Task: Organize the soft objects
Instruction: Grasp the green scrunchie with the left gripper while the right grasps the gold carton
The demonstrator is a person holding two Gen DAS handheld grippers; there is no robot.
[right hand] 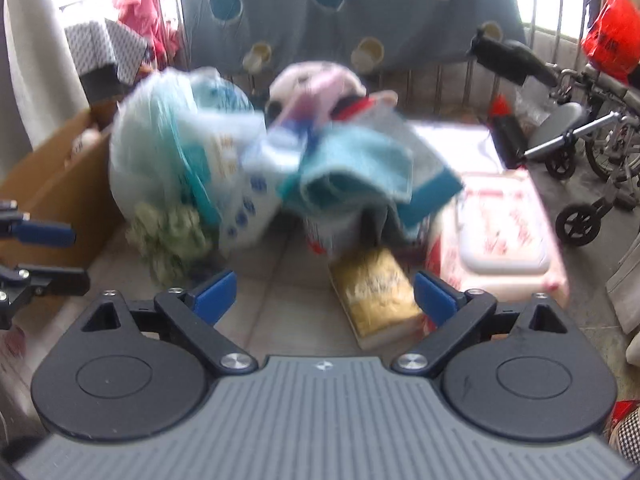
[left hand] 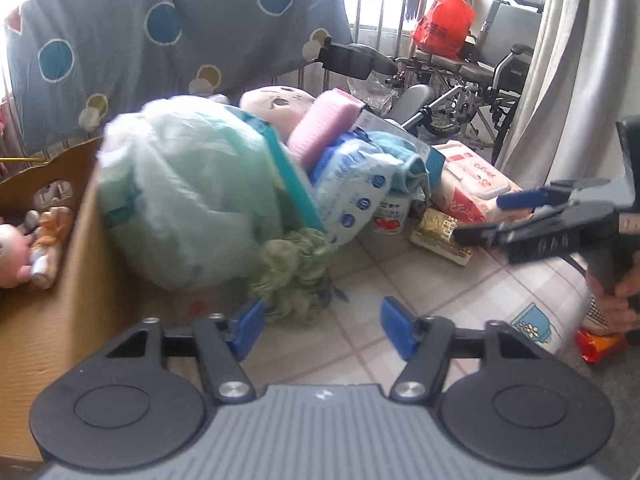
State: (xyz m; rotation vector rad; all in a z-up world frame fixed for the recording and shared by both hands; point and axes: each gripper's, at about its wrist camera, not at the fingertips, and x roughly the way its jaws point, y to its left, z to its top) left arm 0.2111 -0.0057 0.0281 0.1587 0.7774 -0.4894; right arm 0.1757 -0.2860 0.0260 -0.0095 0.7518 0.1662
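Left gripper (left hand: 322,328): seen at the bottom centre of its own view, blue pads spread apart, nothing caught between them; bare tiled floor (left hand: 372,280) is seen in the gap.
Right gripper (right hand: 324,296): jaws held wide at the bottom of its own view, nothing clasped; in the left wrist view it is seen entering from the right edge (left hand: 496,218), gripped by a hand (left hand: 616,296).
Green fluffy item (left hand: 294,276): found low in the centre of the left view, just above the left pad, lying on the floor against the pale green plastic bag (left hand: 188,196).
Pile of soft things: stacked in the middle of both views; a plush head (left hand: 276,102) and a pink sponge block (left hand: 324,128) are perched on top, a blue-printed wipes pack (left hand: 356,192) and a teal towel (right hand: 356,168) are draped lower.
Cardboard box (left hand: 64,304): placed at the left edge of the left view, small plush toys (left hand: 28,240) seen inside.
Yellow packet (right hand: 376,296): laid on the floor between the right gripper's pads in picture terms, not touched.
Pink wipes pack (right hand: 500,236): set at centre right, beside the yellow packet.
Background: a dotted grey sheet (left hand: 160,24) is hung across the top; a wheelchair (left hand: 480,76) and a red bag (left hand: 442,22) are parked upper right.
Sharpness: the right view is blurred, so finer detail cannot be told.
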